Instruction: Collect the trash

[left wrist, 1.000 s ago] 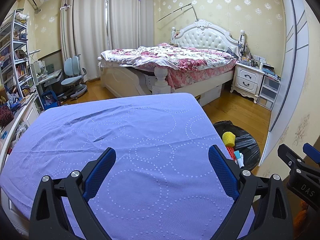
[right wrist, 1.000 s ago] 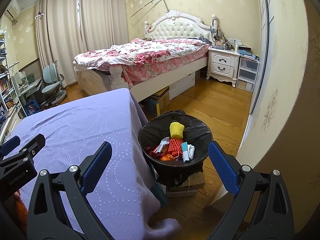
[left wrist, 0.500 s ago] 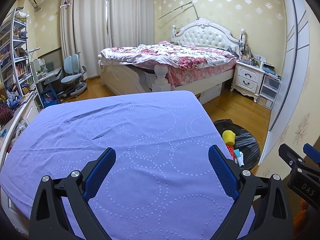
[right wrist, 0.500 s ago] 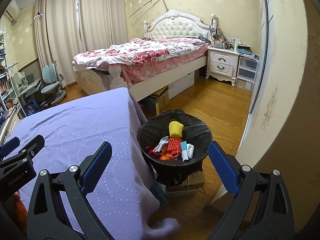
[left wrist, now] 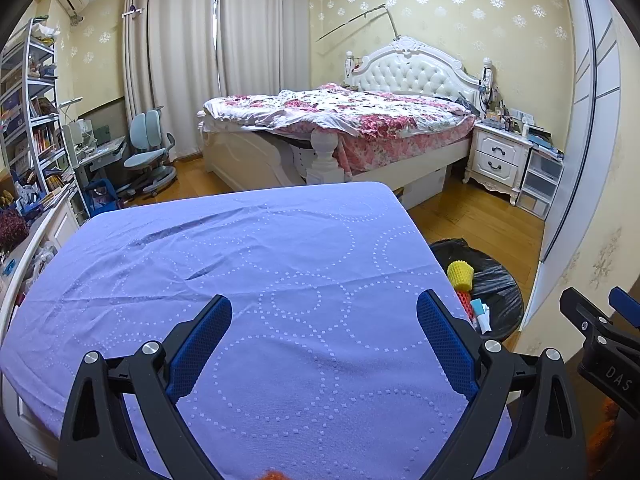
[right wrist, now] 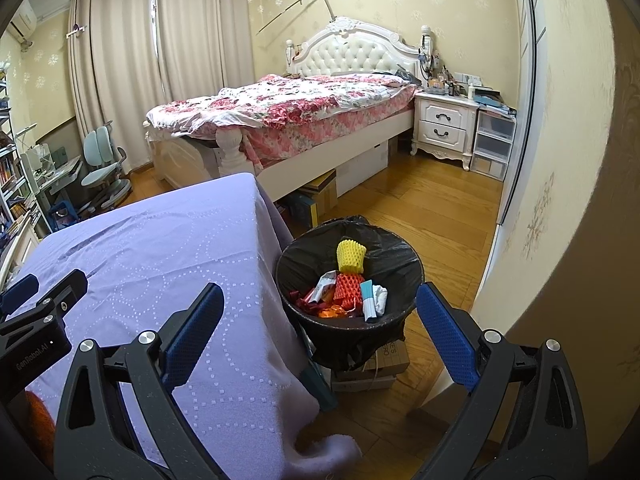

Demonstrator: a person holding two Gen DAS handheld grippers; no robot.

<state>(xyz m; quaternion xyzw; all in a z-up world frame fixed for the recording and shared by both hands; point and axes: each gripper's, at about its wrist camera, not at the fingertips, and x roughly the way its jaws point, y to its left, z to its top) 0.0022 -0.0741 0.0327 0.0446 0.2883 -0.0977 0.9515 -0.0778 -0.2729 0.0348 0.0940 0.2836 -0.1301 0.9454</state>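
A black-lined trash bin [right wrist: 404, 264] stands on the floor by the right edge of a table with a purple cloth [right wrist: 160, 256]. It holds a yellow foam net [right wrist: 351, 256], a red foam net [right wrist: 347, 288], wrappers and a white-and-teal piece. The bin also shows in the left wrist view [left wrist: 496, 280]. My left gripper [left wrist: 324, 324] is open and empty above the purple cloth [left wrist: 260, 264]. My right gripper [right wrist: 320, 316] is open and empty, hovering over the table's right edge and the bin. I see no trash on the cloth.
A bed with a floral cover [left wrist: 360, 120] stands behind the table. A white nightstand [right wrist: 444, 128] and plastic drawers [right wrist: 494, 144] are at the back right. A desk chair [left wrist: 148, 152] and bookshelves [left wrist: 36, 120] are on the left. A wall [right wrist: 560, 200] is close on the right.
Both views have shifted very slightly; the grippers stay open and empty, and the bin's contents are the same.
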